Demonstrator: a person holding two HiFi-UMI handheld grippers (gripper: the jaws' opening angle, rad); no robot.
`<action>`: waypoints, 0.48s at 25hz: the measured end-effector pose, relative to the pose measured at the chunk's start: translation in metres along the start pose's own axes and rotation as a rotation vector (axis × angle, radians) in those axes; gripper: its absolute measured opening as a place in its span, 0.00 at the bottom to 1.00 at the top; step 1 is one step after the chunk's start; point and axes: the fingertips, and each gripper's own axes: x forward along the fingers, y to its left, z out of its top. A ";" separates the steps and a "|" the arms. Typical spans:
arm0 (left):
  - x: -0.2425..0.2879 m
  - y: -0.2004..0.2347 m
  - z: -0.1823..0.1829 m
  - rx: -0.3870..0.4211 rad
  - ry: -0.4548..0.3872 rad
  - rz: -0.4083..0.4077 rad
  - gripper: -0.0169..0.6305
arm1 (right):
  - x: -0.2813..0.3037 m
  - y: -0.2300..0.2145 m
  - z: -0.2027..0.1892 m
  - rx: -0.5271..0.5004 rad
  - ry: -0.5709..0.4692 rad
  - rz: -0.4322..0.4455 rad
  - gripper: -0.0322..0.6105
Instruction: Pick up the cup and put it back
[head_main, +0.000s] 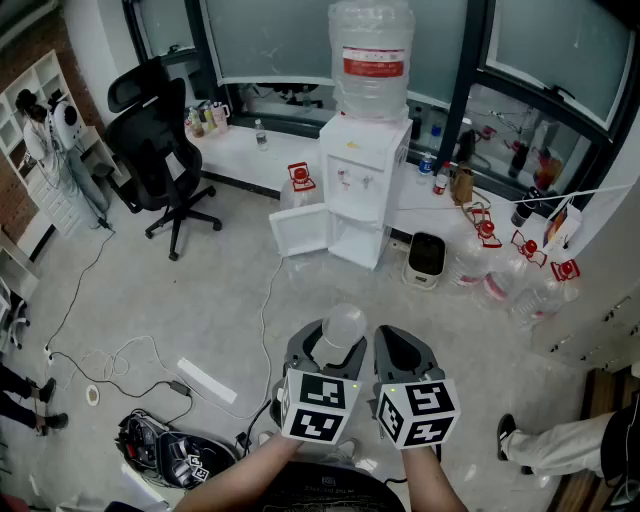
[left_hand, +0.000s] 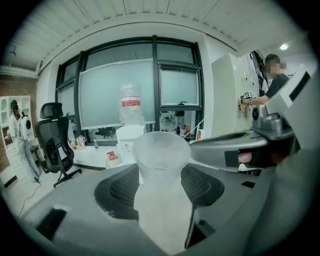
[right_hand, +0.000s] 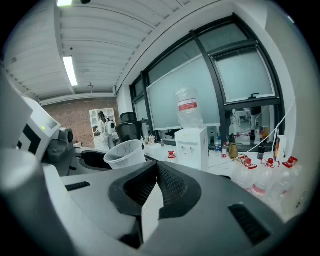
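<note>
A translucent plastic cup (head_main: 342, 325) stands upright between the jaws of my left gripper (head_main: 322, 352), held up in the air in front of me. In the left gripper view the cup (left_hand: 160, 155) fills the gap and both ribbed pads (left_hand: 122, 187) press on its sides. My right gripper (head_main: 403, 350) hovers just to the right of it, apart from the cup. In the right gripper view its jaws (right_hand: 156, 182) are shut with nothing between them, and the cup (right_hand: 125, 152) shows to their left.
A white water dispenser (head_main: 365, 180) with a large bottle (head_main: 372, 50) on top stands ahead, its lower door open. A black office chair (head_main: 160, 150) is at the left, several water jugs (head_main: 520, 280) at the right, and cables (head_main: 130, 360) on the floor.
</note>
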 end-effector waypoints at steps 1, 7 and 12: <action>-0.001 -0.001 0.000 -0.002 0.001 0.003 0.43 | -0.001 -0.001 -0.001 0.000 0.000 0.004 0.08; 0.002 -0.006 0.002 0.000 0.005 0.018 0.43 | -0.003 -0.011 -0.001 0.018 -0.008 0.016 0.08; 0.010 -0.004 0.003 -0.005 0.011 0.028 0.43 | 0.006 -0.013 0.000 0.021 -0.007 0.034 0.08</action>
